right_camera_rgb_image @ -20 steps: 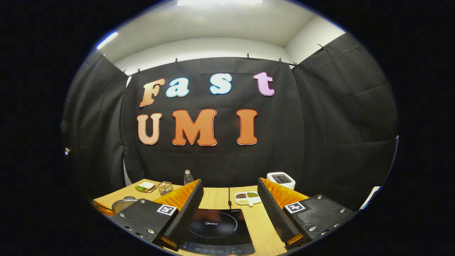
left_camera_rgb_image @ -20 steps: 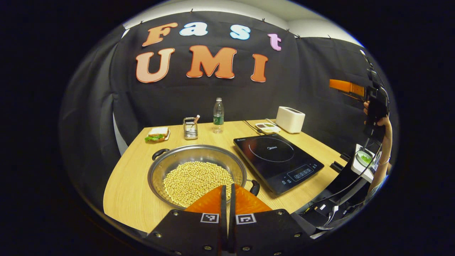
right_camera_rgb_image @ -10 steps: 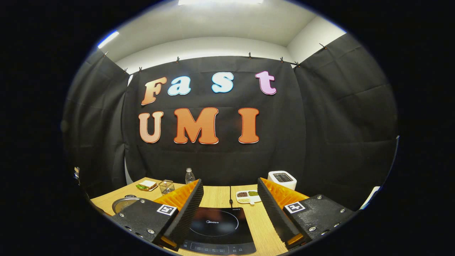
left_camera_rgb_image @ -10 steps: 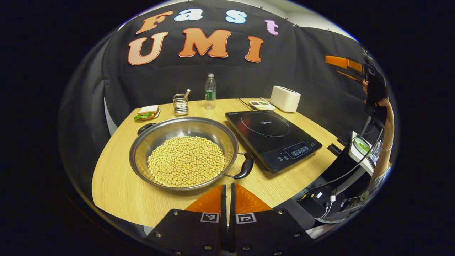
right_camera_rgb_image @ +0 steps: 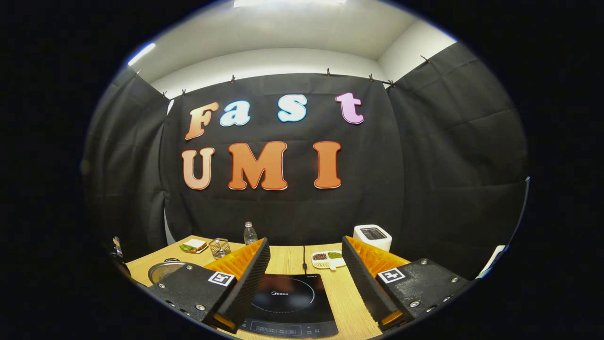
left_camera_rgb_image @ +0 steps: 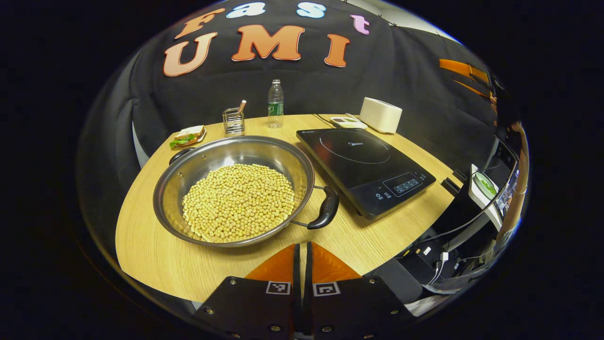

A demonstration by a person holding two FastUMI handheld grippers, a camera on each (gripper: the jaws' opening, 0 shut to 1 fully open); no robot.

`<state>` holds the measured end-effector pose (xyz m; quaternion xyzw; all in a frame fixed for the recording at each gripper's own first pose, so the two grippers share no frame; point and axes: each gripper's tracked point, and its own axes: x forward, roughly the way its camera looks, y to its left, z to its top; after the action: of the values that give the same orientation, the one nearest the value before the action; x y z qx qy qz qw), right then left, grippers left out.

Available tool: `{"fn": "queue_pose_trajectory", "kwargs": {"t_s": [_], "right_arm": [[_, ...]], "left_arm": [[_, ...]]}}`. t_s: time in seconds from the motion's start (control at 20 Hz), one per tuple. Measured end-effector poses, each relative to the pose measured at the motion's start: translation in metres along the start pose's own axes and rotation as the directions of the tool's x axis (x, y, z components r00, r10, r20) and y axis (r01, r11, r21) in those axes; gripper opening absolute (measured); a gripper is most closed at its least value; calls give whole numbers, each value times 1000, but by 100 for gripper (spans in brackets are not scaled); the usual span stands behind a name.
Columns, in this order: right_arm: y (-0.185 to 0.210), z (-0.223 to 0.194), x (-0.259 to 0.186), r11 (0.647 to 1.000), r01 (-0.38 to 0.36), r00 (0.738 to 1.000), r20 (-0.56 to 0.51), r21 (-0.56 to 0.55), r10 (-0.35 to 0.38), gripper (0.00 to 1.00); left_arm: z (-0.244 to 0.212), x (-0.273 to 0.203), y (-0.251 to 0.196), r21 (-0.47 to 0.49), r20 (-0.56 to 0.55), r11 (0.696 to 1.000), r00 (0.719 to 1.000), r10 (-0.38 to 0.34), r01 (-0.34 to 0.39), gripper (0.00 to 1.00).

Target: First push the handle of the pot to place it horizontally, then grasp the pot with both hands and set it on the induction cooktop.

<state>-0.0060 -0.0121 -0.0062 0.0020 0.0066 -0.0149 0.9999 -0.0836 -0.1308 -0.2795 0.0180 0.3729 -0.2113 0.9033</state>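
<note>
Left gripper (left_camera_rgb_image: 302, 264): fingers pressed together with nothing between them, hovering above the near table edge, just short of the pot (left_camera_rgb_image: 233, 189). Steel pot full of pale beans (left_camera_rgb_image: 238, 200) on the wooden table (left_camera_rgb_image: 155, 255), its near black handle (left_camera_rgb_image: 325, 212) pointing toward the gripper's right, the far handle (left_camera_rgb_image: 178, 153) at the opposite rim. Just beside it, on the right, the induction cooktop (left_camera_rgb_image: 365, 167) (bare glass, pot not yet on it). Farther back: sandwich (left_camera_rgb_image: 186, 137), wire holder (left_camera_rgb_image: 232, 122), water bottle (left_camera_rgb_image: 275, 104), white toaster (left_camera_rgb_image: 380, 114).

Right gripper (right_camera_rgb_image: 304, 278): fingers spread wide apart, empty, held well above the cooktop (right_camera_rgb_image: 288, 302). Pot rim (right_camera_rgb_image: 163, 270) at lower left, partly hidden by the left finger.
</note>
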Motion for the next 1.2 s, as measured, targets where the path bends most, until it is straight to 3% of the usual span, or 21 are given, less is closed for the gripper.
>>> {"fn": "queue_pose_trajectory", "kwargs": {"t_s": [1.2], "right_arm": [[-26, -13, 4, 999, 36, 999, -20, 1, -36, 94]], "left_arm": [[40, 66, -24, -34, -4, 999, 1000, -19, 19, 2]]}}
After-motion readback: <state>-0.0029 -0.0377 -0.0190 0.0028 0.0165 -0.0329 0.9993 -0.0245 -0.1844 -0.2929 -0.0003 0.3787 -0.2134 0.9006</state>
